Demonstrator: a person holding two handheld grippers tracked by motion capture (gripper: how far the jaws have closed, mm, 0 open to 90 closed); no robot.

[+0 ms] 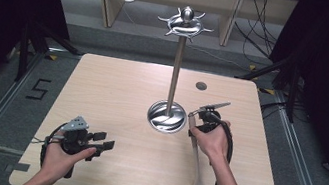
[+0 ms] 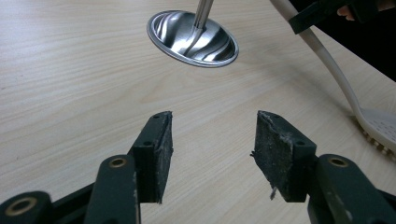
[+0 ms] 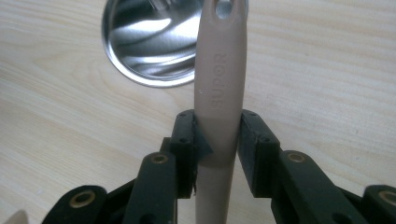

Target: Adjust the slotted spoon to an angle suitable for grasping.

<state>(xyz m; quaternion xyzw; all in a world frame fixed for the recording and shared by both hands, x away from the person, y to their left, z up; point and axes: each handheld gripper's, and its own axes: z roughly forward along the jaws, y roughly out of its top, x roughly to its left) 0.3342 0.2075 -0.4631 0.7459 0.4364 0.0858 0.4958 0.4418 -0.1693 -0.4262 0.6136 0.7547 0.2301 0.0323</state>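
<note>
Gripping: right gripper [image 3: 217, 135] is clamping skimmer [image 1: 196, 171] handle; hanging hole is pointing toward rack [image 1: 175, 69], head toward person.
Left gripper [image 2: 210, 140]: resting open, farther away.

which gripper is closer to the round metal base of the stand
The right. The right gripper, shut on the skimmer handle, sits just beside the stand base on its right. The left gripper hangs open nearer the table's front-left, clearly apart from it.
</note>
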